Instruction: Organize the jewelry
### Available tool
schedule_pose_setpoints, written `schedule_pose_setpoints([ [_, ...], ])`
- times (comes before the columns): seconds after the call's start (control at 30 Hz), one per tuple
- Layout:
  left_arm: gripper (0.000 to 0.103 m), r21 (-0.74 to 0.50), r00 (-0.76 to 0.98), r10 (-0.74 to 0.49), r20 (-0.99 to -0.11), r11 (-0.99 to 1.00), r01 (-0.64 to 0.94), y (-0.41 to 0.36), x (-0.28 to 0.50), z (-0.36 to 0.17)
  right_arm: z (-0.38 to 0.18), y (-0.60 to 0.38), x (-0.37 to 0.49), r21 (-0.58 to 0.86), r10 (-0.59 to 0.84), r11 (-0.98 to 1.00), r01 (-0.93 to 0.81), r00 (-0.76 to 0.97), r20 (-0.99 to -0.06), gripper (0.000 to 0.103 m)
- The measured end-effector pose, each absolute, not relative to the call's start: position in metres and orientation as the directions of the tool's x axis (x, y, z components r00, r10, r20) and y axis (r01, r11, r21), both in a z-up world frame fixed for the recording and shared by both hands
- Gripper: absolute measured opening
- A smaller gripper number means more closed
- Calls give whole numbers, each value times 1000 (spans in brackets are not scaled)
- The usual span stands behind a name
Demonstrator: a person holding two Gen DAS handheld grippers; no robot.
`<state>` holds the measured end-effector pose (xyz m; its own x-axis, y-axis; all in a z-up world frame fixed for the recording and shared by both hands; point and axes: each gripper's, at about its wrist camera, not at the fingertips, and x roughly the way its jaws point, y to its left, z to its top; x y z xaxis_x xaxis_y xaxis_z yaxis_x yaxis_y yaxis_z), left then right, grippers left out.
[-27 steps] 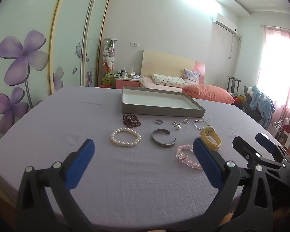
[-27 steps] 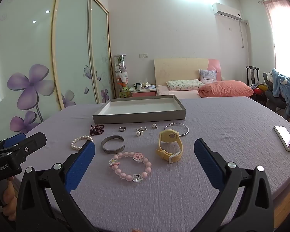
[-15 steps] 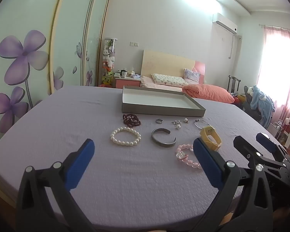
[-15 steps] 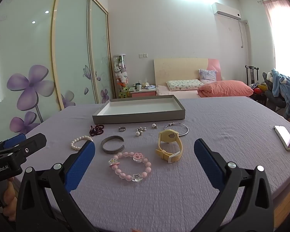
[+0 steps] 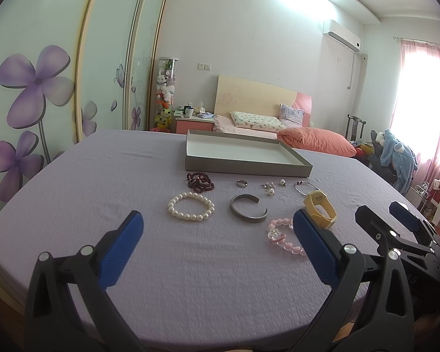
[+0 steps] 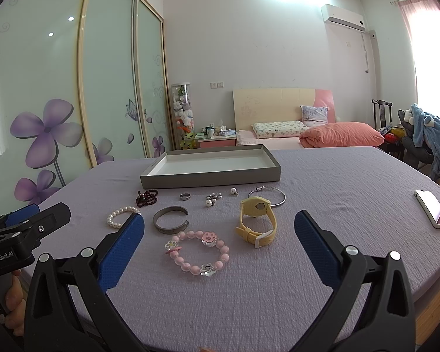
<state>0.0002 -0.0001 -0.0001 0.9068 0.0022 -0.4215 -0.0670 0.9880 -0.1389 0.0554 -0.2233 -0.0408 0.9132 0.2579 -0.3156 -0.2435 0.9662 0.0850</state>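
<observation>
Nothing has moved since the earlier frames: left gripper [image 5: 217, 228] and right gripper [image 6: 218, 228] still hover with fingers spread wide, grasping nothing. Bracelets, watch [image 6: 256, 223] and ring lie mid-table on the cloth, just before the empty tray [image 6: 211, 180] toward the far edge; sorting not started.

Bare cloth under my fingers [image 6: 123, 246], nothing btwn them & the pink bead bracelet [image 6: 198, 252]. Tray [image 6: 211, 180] blocks far side; phone [image 6: 432, 212] sits well apart on the right of the desk [image 6: 337, 205].
</observation>
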Motion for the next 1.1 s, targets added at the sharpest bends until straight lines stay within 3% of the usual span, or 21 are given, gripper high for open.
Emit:
schedule_pose_setpoints([
  [1.1, 101, -141, 906, 2, -424, 988, -68, 0, 1, 0, -38, -224, 55, 85, 257, 966, -242, 915, -311, 102],
])
